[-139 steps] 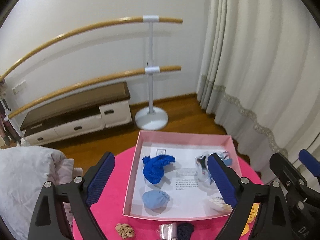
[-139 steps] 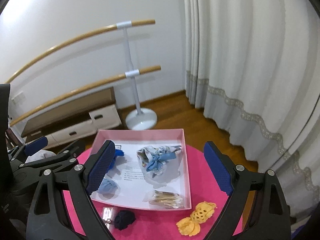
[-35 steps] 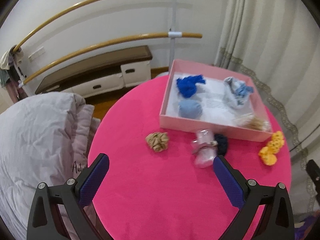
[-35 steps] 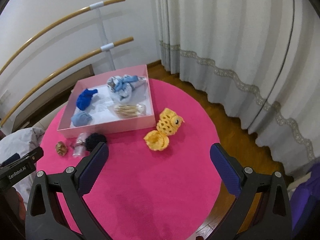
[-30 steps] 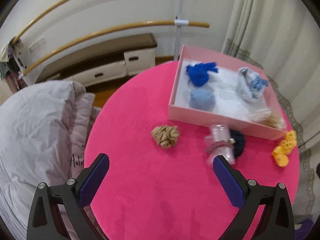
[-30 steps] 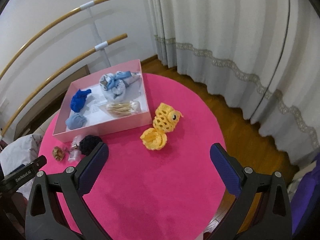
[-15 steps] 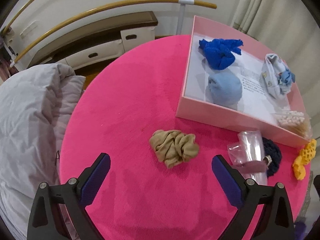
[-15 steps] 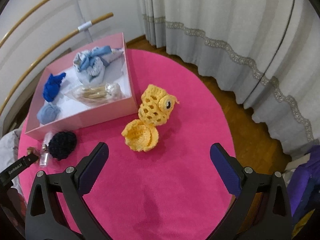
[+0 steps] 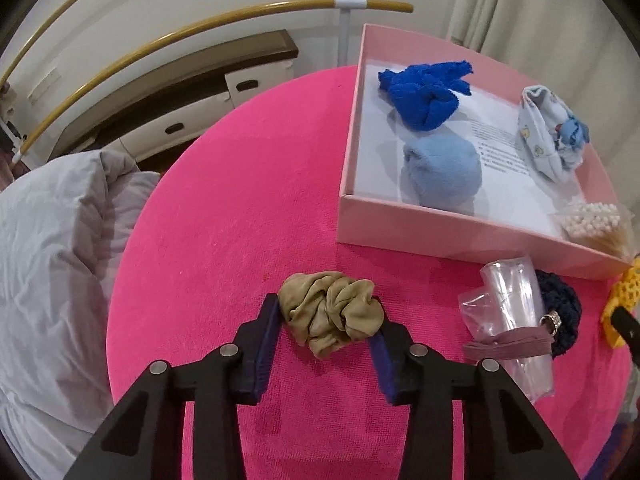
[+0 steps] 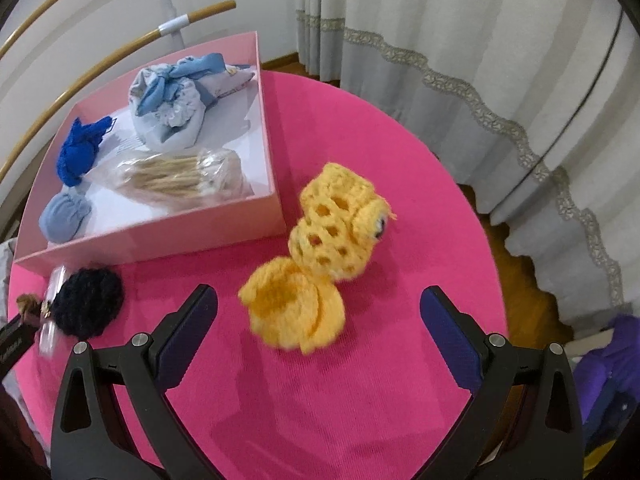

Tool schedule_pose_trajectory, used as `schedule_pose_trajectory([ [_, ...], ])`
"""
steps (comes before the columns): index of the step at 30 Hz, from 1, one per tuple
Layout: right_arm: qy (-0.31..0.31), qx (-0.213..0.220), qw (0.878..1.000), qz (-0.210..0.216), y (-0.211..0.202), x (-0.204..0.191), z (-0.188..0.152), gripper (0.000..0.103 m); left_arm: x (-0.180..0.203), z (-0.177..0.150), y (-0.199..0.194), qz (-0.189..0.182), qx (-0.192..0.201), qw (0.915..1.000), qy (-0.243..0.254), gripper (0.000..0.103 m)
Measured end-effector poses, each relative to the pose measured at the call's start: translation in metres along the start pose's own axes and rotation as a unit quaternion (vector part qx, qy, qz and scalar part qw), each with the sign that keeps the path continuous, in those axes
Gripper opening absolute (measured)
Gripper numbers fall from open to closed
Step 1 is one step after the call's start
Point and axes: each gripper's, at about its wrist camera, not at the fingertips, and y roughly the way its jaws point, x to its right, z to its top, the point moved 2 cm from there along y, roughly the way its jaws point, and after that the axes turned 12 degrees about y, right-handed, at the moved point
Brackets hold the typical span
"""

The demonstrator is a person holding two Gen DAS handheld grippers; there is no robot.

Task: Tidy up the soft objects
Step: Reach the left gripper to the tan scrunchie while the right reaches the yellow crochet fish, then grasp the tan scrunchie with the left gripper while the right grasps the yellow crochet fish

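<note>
Left gripper (image 9: 326, 330) jaws pinched on the beige scrunchie (image 9: 330, 313) lying on the pink tabletop (image 9: 240, 208), presumably for lifting into the pink box (image 9: 452, 236); right gripper (image 10: 318, 332) jaws spread wide, poised near the yellow crochet toy (image 10: 320, 252).

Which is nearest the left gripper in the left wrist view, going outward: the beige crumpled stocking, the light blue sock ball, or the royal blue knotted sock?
1. Beige crumpled stocking, between the left gripper's fingers.
2. Light blue sock ball, box's near-left part.
3. Royal blue knotted sock, behind the ball, toward the back wall.
</note>
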Motion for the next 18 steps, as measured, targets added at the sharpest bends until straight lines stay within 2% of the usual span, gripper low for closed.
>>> schedule_pose_trajectory([
  [4,0.01,0.005,1.0,-0.003,0.019,-0.001,0.009,0.101,-0.001,-0.004,0.005,-0.004,0.01,0.9999,0.002,0.038],
  [6,0.014,-0.012,1.0,-0.004,0.033,-0.001,0.009,0.099,-0.005,-0.007,0.005,-0.008,0.01,0.9999,-0.001,0.038],
  [9,0.006,0.037,0.999,-0.006,0.034,-0.006,0.004,0.1,-0.009,-0.01,0.004,-0.008,0.012,0.9999,-0.002,0.038],
  [12,0.007,0.049,0.999,0.001,0.032,-0.006,0.001,0.096,-0.01,-0.011,0.003,-0.006,0.015,0.9999,-0.002,0.038],
  [13,0.005,0.056,0.998,0.005,0.029,-0.006,-0.002,0.089,-0.009,-0.012,0.003,-0.006,0.016,0.9999,-0.002,0.038],
  [16,0.0,0.085,0.996,0.011,0.021,-0.007,-0.011,0.059,-0.009,-0.011,0.004,-0.003,0.02,0.9998,-0.002,0.039],
  [18,0.0,0.098,0.995,0.011,0.018,-0.009,-0.018,0.051,-0.007,-0.012,0.003,-0.002,0.022,0.9997,-0.003,0.039],
])
